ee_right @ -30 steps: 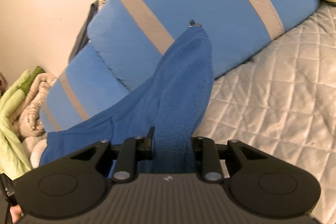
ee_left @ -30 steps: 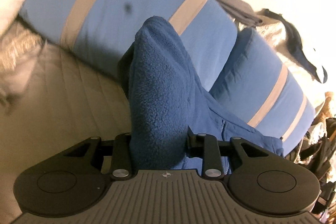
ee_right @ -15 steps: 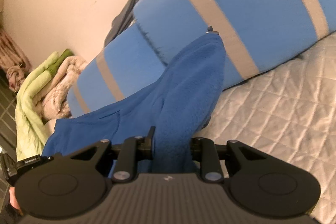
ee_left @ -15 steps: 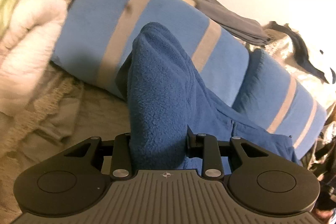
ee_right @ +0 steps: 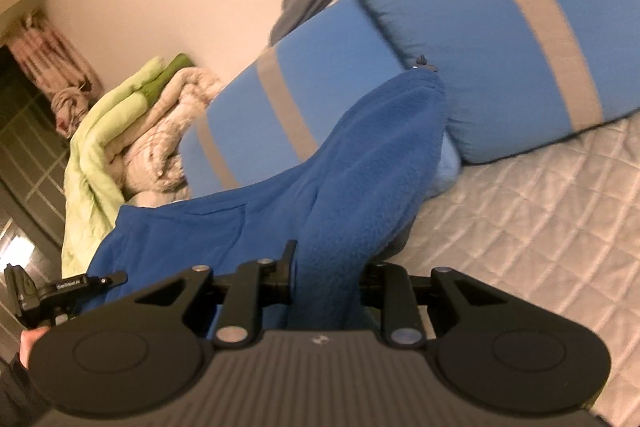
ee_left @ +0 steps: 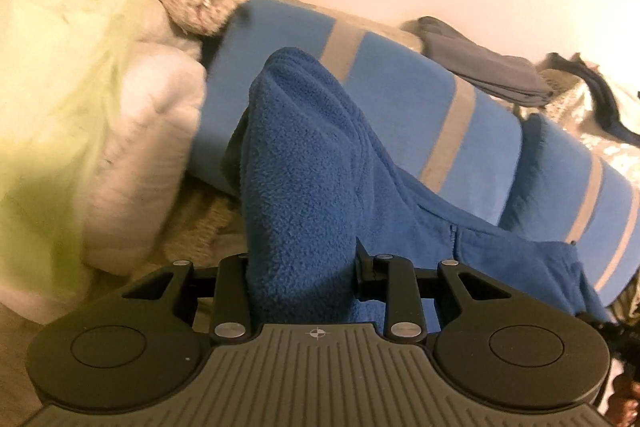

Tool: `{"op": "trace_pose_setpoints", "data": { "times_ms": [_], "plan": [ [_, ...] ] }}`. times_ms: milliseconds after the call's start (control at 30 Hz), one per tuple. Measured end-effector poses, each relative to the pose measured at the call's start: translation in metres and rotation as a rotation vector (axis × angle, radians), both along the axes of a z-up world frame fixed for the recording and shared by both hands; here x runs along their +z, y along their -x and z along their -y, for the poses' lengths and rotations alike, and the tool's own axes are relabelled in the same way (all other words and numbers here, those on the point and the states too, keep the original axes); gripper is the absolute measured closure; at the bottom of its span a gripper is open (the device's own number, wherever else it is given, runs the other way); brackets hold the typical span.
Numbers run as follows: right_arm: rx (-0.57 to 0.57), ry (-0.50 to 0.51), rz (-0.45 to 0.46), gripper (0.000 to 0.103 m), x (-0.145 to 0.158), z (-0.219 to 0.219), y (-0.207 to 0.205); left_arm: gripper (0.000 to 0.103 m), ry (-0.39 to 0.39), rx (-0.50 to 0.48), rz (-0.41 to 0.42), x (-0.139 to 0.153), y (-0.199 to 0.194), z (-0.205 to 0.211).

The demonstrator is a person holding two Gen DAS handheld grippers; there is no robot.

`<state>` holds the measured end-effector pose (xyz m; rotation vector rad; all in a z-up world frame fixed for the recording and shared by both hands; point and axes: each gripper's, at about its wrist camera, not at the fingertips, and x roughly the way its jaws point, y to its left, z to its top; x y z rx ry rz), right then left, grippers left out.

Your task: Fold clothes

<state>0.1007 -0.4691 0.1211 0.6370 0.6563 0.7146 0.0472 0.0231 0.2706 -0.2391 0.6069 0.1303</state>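
A dark blue fleece garment [ee_left: 304, 179] is stretched between both grippers above the bed. My left gripper [ee_left: 302, 267] is shut on one thick bunch of it, which rises up in front of the camera and hides the fingertips. The rest of the fleece, with a zip [ee_left: 453, 235], trails off to the right. In the right wrist view my right gripper [ee_right: 328, 271] is shut on another bunch of the fleece garment [ee_right: 360, 163], which sags away to the left towards the other gripper [ee_right: 44, 293], held in a hand at the frame's edge.
Two light blue pillows with grey stripes [ee_left: 404, 99] [ee_right: 492, 27] lie along the cream wall. Piled green and beige blankets [ee_left: 80, 75] [ee_right: 132, 131] sit to the left. Grey folded clothes [ee_left: 480, 71] rest on the pillows. A quilted white bedcover [ee_right: 532, 211] spreads on the right.
Both grippers have swung leftward with the fleece still held. The blanket pile has come into the left view; the wall and room corner now show in the right view.
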Motion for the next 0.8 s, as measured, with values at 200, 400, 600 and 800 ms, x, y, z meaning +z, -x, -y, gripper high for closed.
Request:
{"op": "trace_pose_setpoints", "data": {
  "times_ms": [200,400,600,800],
  "plan": [
    [-0.049,0.120,-0.020,0.015,-0.009,-0.042,-0.006,0.041,-0.191,0.040,0.003,-0.021,-0.016,-0.019],
    [-0.136,0.426,0.128,0.000,-0.019,-0.059,0.004,0.026,-0.723,0.230,-0.062,-0.077,-0.050,-0.014],
    [-0.084,0.412,0.072,0.000,-0.028,-0.057,0.004,0.022,-0.572,0.159,-0.071,-0.087,-0.045,-0.024],
    [-0.007,0.556,0.158,0.000,-0.037,-0.068,0.022,0.022,-0.365,0.119,-0.053,-0.099,-0.034,-0.039]
  ]
}}
